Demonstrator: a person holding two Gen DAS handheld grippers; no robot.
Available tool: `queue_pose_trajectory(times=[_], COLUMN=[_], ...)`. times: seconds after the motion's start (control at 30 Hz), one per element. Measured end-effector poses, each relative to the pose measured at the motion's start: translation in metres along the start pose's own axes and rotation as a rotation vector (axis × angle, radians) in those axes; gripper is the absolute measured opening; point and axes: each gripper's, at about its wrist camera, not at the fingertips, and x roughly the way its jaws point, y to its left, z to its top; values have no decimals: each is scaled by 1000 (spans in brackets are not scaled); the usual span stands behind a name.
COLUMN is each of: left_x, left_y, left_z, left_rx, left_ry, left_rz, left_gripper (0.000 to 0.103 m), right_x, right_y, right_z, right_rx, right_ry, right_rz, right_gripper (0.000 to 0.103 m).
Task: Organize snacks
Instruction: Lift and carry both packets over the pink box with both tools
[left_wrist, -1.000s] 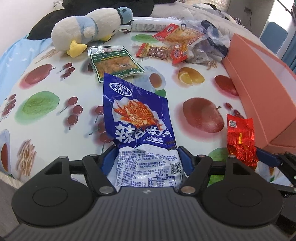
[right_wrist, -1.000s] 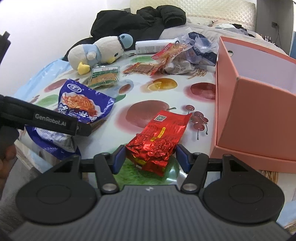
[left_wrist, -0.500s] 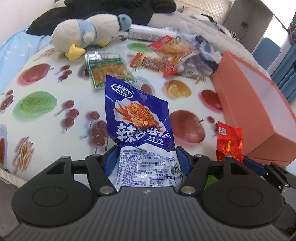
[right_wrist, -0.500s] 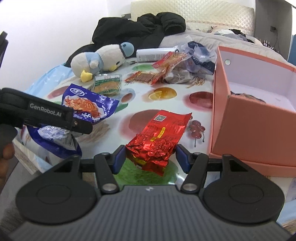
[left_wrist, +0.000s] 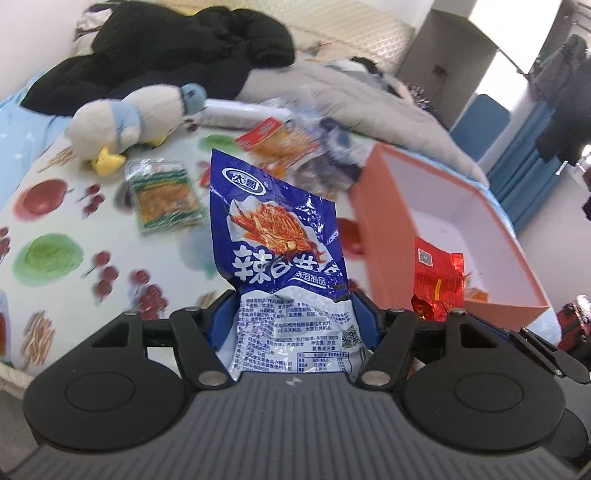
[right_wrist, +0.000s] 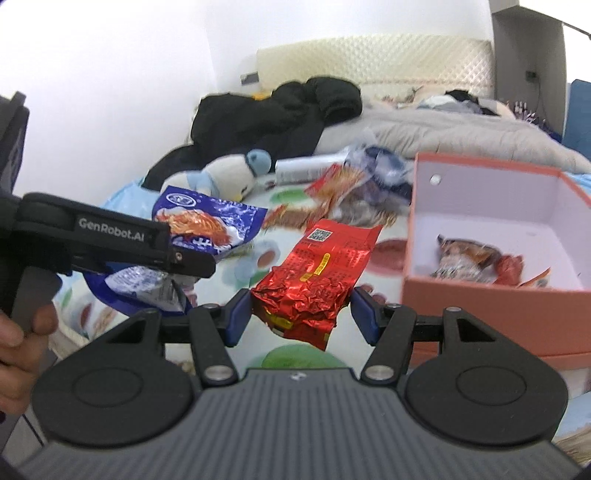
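My left gripper (left_wrist: 293, 314) is shut on a blue snack bag (left_wrist: 273, 236), which stands up from its jaws above the fruit-print table. My right gripper (right_wrist: 301, 310) is shut on a crinkled red foil packet (right_wrist: 314, 277), also lifted off the table. In the left wrist view the red foil packet (left_wrist: 437, 273) hangs at the near corner of the orange box (left_wrist: 373, 229). In the right wrist view the orange box (right_wrist: 480, 306) stands open on the right, with several wrapped snacks (right_wrist: 469, 258) inside. The blue snack bag (right_wrist: 207, 225) shows at the left, in the left gripper (right_wrist: 192, 254).
A green snack packet (left_wrist: 164, 194), a plush penguin (left_wrist: 129, 122) and a heap of snack packets (left_wrist: 295, 147) lie farther back on the table (left_wrist: 48, 229). A black jacket (left_wrist: 166, 55) and grey bedding (left_wrist: 369, 103) lie beyond. A hand (right_wrist: 18, 332) shows at the left.
Both grippers have risen with their packets, which now hang above the table. The view tilted up, so the box's inside and the bed behind came into sight.
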Motion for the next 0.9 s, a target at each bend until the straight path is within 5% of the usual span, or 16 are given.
queue_pose_trajectory(times=[0.53,0.9], left_x=[-10,22], left_y=[-89,-139], left_z=[15,27], left_rx=[123,195], left_ry=[-25,30], left_rz=[-184,-271], left_gripper=[71,71], right_x=[-66,-82], right_y=[-49,-90], right_z=[20,16], right_rx=[62,119], right_ry=[-132,-153], right_rz=[-114,-201], right_gripper=[62,62])
